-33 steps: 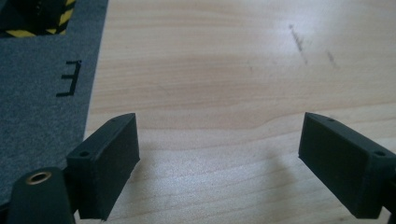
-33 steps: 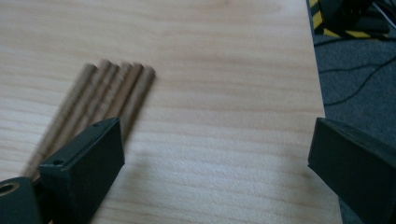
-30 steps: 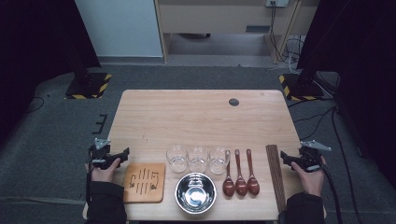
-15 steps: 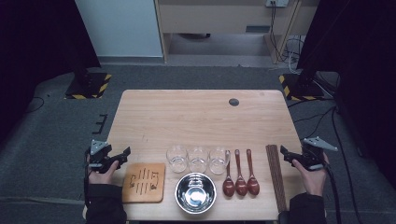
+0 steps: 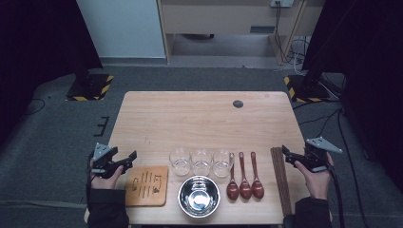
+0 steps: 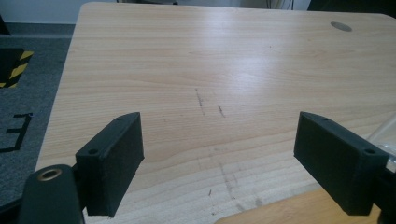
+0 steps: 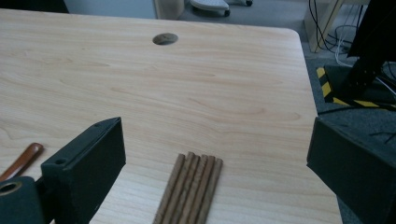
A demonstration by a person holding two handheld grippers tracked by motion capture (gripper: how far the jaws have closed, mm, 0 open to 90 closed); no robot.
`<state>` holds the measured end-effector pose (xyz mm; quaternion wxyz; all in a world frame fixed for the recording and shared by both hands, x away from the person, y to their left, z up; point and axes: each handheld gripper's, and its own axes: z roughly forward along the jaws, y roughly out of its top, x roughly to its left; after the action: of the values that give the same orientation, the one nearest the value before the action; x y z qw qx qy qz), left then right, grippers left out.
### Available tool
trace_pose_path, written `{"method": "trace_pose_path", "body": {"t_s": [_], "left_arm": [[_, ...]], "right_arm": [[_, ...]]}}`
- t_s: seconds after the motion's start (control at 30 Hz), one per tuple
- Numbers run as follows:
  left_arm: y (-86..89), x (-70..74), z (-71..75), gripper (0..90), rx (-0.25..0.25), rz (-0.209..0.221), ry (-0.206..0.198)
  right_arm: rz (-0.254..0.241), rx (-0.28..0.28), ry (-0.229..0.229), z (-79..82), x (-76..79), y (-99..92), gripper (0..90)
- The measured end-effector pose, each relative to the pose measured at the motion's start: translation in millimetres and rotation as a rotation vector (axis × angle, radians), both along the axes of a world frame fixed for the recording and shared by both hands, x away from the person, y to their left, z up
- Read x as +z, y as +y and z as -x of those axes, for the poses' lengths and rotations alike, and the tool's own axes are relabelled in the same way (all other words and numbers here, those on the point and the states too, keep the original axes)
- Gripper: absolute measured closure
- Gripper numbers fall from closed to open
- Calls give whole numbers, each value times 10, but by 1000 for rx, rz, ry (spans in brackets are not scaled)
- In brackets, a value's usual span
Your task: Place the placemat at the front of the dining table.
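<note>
My left gripper (image 5: 127, 159) hovers at the table's front left edge, beside a small wooden board (image 5: 146, 185). Its jaws stand wide open with nothing but bare tabletop between them (image 6: 233, 158). A corner of the board (image 6: 289, 212) shows low in the left gripper view. My right gripper (image 5: 287, 153) is held at the front right edge, open and pointing at a bundle of dark wooden chopsticks (image 5: 280, 178). In the right gripper view the chopsticks (image 7: 191, 189) lie on the table below the gap between the jaws (image 7: 224, 163), untouched.
Three clear glasses (image 5: 201, 161) stand in a row, with a steel bowl (image 5: 199, 195) in front of them. Three brown spoons (image 5: 244, 183) lie beside the chopsticks. The table (image 5: 204, 123) has a cable hole (image 5: 238, 103) at the back.
The right gripper has risen a little at the table's right edge and the left one has shifted slightly. Both stay open. Nothing on the table has moved.
</note>
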<state>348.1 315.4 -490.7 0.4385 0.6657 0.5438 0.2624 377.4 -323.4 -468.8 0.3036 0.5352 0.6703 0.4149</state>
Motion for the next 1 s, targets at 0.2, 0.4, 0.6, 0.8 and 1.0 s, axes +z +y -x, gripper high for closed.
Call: {"method": "trace_pose_path", "body": {"t_s": [0.2,0.4,0.6,0.8,1.0], "left_arm": [[-83,6,35,145,-23,-17,-1],[-69,17,89,138,-19,-14,-9],[-26,12,122,133,-6,3,-13],[-16,5,128,127,-6,1,-12],[-13,4,133,126,-9,5,-11]], "right_arm": [[6,40,-39,10,154,195,43],[0,84,-81,21,380,428,41],[-7,133,-127,34,590,673,38],[-32,183,-134,14,721,932,36],[-44,235,-152,5,845,1196,35]]}}
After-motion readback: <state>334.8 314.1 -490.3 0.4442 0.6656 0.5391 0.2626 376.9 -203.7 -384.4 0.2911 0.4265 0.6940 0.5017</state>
